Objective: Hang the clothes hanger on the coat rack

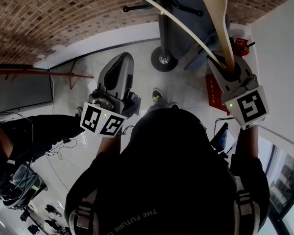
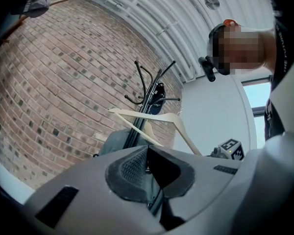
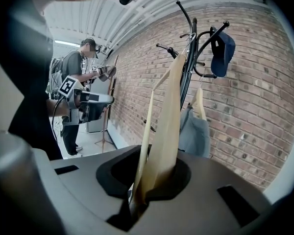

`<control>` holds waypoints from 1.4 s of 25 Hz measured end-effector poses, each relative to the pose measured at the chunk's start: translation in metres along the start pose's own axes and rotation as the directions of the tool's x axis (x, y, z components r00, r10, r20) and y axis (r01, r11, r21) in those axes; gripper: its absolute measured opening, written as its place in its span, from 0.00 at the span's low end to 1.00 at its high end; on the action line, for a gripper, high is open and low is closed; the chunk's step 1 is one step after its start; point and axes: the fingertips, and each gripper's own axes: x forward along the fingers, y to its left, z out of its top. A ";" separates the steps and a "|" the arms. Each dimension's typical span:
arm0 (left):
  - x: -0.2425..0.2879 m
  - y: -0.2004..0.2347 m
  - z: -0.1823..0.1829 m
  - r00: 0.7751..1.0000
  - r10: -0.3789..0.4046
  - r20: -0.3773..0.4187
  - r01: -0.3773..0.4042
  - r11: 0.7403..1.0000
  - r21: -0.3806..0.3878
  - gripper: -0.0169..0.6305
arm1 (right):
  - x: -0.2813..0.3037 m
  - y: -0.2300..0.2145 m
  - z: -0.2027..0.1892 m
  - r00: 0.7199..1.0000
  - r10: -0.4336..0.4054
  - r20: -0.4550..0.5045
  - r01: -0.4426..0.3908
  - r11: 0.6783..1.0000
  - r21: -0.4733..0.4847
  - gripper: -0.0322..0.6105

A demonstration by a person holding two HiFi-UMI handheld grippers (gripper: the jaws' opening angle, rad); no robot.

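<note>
Hanger (image 3: 166,126): pale wood, smooth, light satin sheen. Coat rack (image 3: 188,77): black metal tube, smooth, semi-gloss. Wall (image 3: 245,106) behind it: brick, rough, matt. Left gripper (image 2: 148,155) and right gripper (image 3: 152,185): grey plastic shells, smooth, matt. Left one's pad (image 2: 130,168): dark, finely ribbed, looks rubbery. Cap (image 3: 223,48) on the rack: blue cloth, matt. Grey garment (image 3: 192,131) lower on the rack: soft cloth, matt. Floor (image 1: 88,67): pale, smooth, faint sheen.
</note>
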 end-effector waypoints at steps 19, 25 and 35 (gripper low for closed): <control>0.018 0.051 0.011 0.999 0.013 0.034 -0.013 1.000 -0.024 0.06 | 0.037 -0.043 0.021 0.997 -0.011 -0.070 0.012 1.000 0.014 0.11; 0.018 0.060 0.012 0.999 0.025 0.044 -0.023 0.999 -0.031 0.06 | 0.045 -0.054 0.031 0.995 -0.008 -0.098 0.004 0.999 -0.032 0.11; 0.018 0.080 0.021 0.997 0.042 0.062 -0.040 0.999 -0.034 0.06 | 0.069 -0.065 0.040 0.987 -0.002 -0.163 -0.015 0.995 -0.099 0.11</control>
